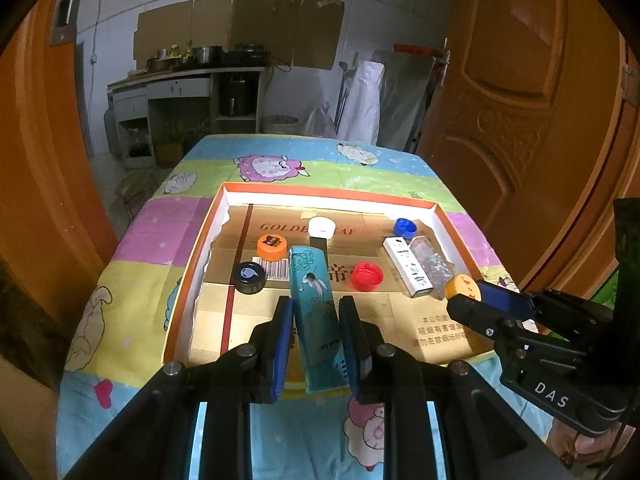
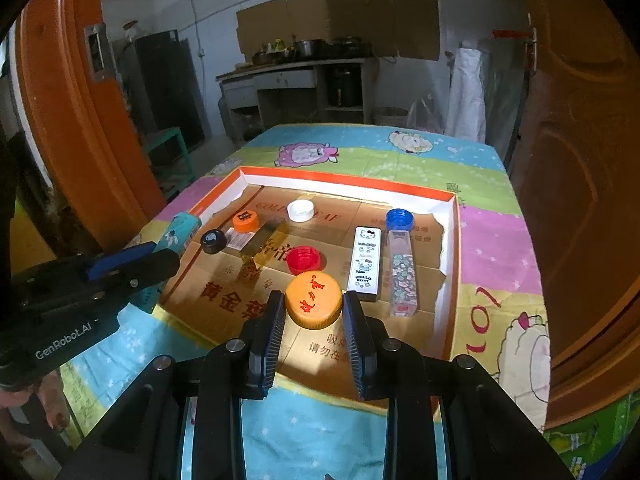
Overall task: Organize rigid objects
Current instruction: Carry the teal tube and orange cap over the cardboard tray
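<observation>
Two tools are engaged over the shallow tray (image 2: 348, 184), which sits on a bench covered by a cartoon-sheep cloth (image 2: 400, 152). The left tool (image 1: 316, 312) is closed on a teal box (image 1: 316, 300), both pads pressing its long sides, at the tray's near edge. The right tool (image 2: 314, 308) is clamped on a yellow-orange cap (image 2: 314, 298), held near the tray's front. Lying in the tray: white cap (image 2: 301, 211), orange cap (image 2: 245, 221), black cap (image 2: 212, 240), red cap (image 2: 304, 260), blue cap (image 2: 399, 218), a Hello Kitty case (image 2: 365, 262) and, just beside it, a clear case (image 2: 402, 272).
</observation>
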### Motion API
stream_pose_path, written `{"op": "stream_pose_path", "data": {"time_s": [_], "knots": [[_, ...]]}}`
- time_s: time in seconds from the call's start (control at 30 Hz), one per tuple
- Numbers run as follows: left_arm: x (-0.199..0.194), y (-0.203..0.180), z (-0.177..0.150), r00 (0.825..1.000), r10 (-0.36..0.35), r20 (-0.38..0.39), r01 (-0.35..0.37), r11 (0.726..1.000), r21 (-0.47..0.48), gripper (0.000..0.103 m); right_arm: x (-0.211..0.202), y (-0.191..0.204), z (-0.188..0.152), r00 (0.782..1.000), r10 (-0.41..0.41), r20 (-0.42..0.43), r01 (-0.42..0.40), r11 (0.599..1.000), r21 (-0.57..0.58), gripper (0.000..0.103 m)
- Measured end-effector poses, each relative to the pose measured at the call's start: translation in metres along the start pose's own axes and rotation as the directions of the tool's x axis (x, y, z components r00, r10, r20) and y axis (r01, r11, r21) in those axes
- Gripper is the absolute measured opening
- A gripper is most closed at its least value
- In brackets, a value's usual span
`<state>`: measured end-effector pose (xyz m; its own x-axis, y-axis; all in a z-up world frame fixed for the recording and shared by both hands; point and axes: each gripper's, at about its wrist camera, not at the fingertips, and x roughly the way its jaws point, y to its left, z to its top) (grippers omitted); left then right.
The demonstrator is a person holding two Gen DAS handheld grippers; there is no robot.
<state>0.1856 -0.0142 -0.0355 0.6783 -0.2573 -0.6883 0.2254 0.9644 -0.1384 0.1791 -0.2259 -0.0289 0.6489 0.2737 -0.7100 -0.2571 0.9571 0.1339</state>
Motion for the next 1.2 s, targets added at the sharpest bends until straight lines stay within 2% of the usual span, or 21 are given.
{"op": "stream_pose_path", "data": {"time_s": [0.67, 1.2], "knots": [[0.046, 0.013, -0.003, 0.997, 0.003, -0.078, -0.004, 1.000, -0.015, 0.024, 0.045, -0.007, 0.003, 0.999, 0.015, -0.046, -0.014, 1.000, 0.002, 0.030], [0.066, 0.020, -0.005, 0.994, -0.002, -0.112, -0.002, 1.000, -0.029, 0.024, 0.067, -0.008, -0.001, 0.996, 0.019, -0.089, -0.020, 1.000, 0.000, 0.030]]}}
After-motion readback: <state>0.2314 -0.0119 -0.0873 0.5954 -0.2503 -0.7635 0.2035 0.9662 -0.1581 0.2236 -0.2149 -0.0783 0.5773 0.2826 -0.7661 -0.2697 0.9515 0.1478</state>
